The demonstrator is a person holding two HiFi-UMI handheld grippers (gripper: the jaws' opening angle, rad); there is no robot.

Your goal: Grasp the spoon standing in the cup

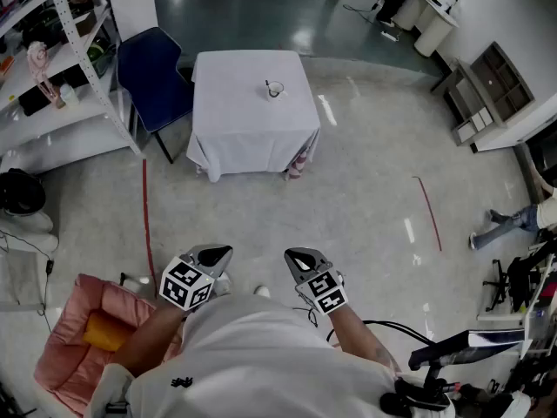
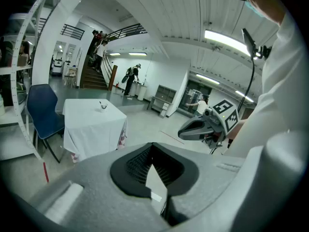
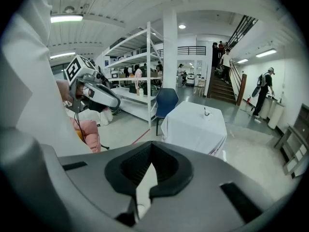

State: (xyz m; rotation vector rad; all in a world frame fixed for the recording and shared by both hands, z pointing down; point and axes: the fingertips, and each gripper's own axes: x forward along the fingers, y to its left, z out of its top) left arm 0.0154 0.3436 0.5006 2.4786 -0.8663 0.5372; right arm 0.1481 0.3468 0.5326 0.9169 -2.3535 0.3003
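A small white cup with a dark spoon standing in it sits on a square table draped in white cloth, far ahead across the floor. Both grippers hang close to my body, well short of the table. My left gripper and right gripper are shut with nothing between the jaws. In the left gripper view the cup is a tiny shape on the table beyond my left gripper. In the right gripper view the cup stands on the table past my right gripper.
A blue chair stands at the table's left side. White shelving runs along the left wall. A pink padded seat is at my left. Red tape lines mark the floor. A person's legs show at the right edge.
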